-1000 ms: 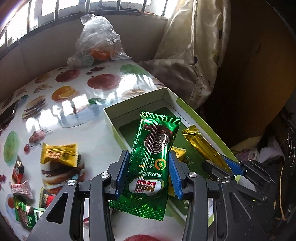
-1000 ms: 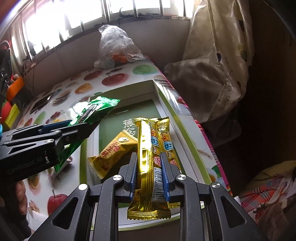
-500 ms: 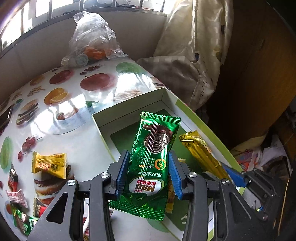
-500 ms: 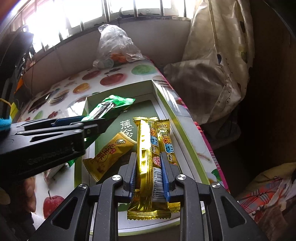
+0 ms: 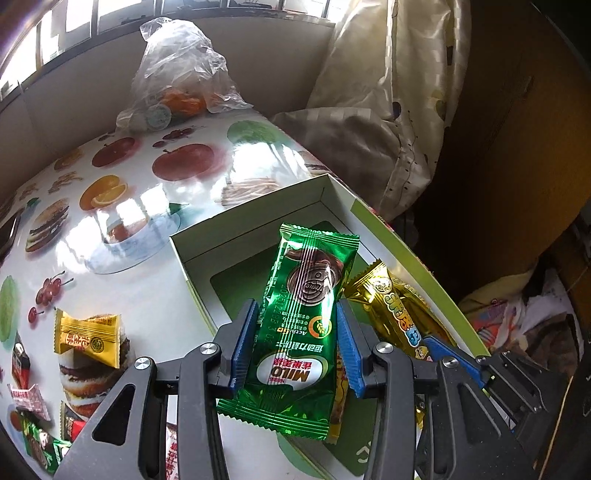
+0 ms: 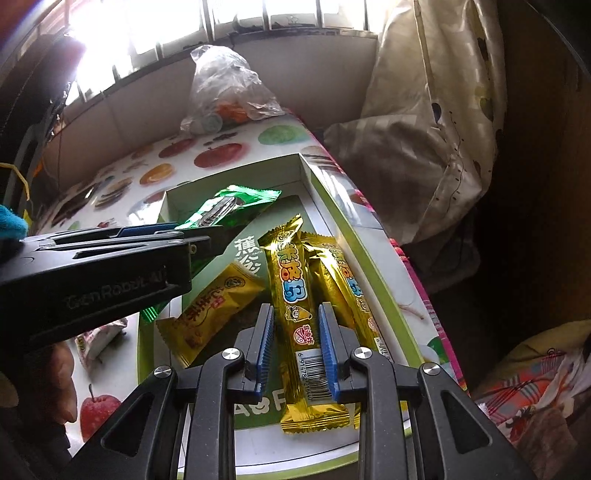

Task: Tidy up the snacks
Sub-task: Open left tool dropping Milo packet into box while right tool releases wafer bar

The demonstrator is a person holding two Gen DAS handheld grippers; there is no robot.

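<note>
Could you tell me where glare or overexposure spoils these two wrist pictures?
Left wrist view: window light glares off the glossy fruit-print tablecloth and the shiny green foil Milo wrapper. Right wrist view: the barred window is blown out white, and the black left gripper is a dark silhouette.

The right gripper (image 6: pixel 295 345) clamps a gold snack bar (image 6: pixel 299 321) over the box (image 6: pixel 354 240).

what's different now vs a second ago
The left gripper, clamped throughout on the green Milo packet, has carried it in over the open box. The right gripper hardly moved and keeps its grip on the gold bar. Nothing was released.
</note>
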